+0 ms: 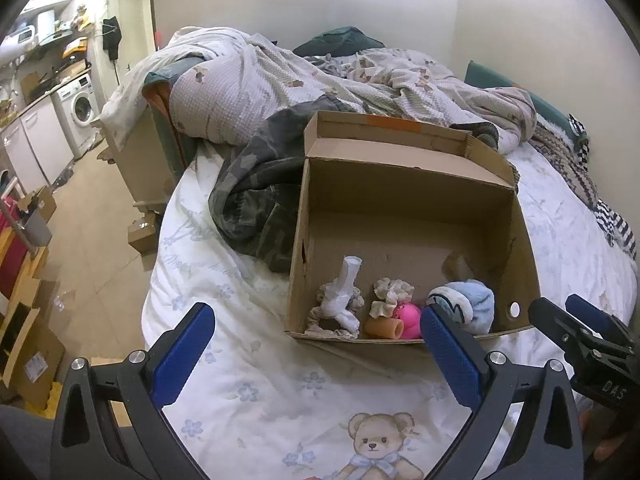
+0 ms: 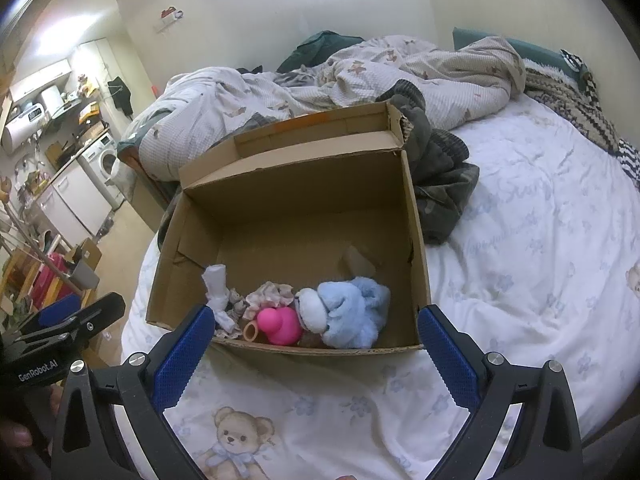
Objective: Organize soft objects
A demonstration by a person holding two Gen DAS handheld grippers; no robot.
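Both grippers hovered empty, jaws wide apart, before the cardboard box [image 2: 412,216].
Risk: left gripper [image 1: 316,344] or right gripper [image 2: 312,344] could snag the near wall, tipping the blue plush [image 2: 348,308] at 12 o'clock.

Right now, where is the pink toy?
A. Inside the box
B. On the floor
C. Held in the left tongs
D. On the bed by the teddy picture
A. The pink toy lies on the bottom of the open box, near its front wall, between the scrunchies and the blue plush. Both tongs, left and right, are open and hold nothing.
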